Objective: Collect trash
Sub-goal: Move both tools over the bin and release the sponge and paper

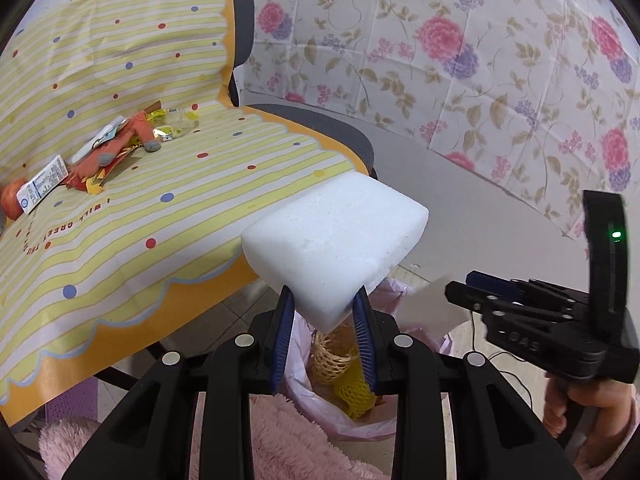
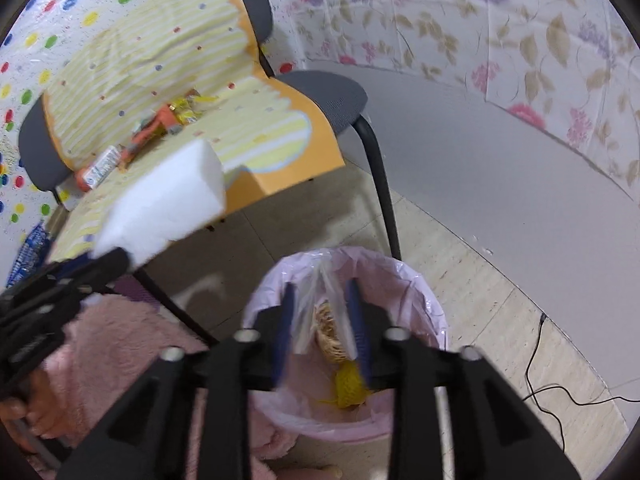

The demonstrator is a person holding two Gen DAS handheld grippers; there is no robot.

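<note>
My left gripper (image 1: pixel 324 308) is shut on a white foam block (image 1: pixel 336 240), its blue pads pinching the block's near corner, above a bin lined with a pink bag (image 2: pixel 424 300). In the right wrist view the same block (image 2: pixel 168 208) juts from that gripper (image 2: pixel 110 262) at the left. My right gripper (image 2: pixel 320 320) hangs over the bin's mouth, jaws apart. A clear plastic bag (image 2: pixel 320 300) sits loosely between its pads (image 2: pixel 286 320). Yellow and tan foam netting (image 2: pixel 348 384) lies inside the bin. The right gripper (image 1: pixel 460 286) also shows at the right of the left wrist view.
A grey chair (image 2: pixel 332 96) draped in a yellow striped cloth (image 1: pixel 200 208) stands behind the bin. On the cloth lie wrappers, a small carton (image 1: pixel 42 186) and an orange soft toy (image 1: pixel 120 144). A black cable (image 2: pixel 536 360) runs over the floor at right. Pink fluffy fabric (image 1: pixel 288 440) lies below the grippers.
</note>
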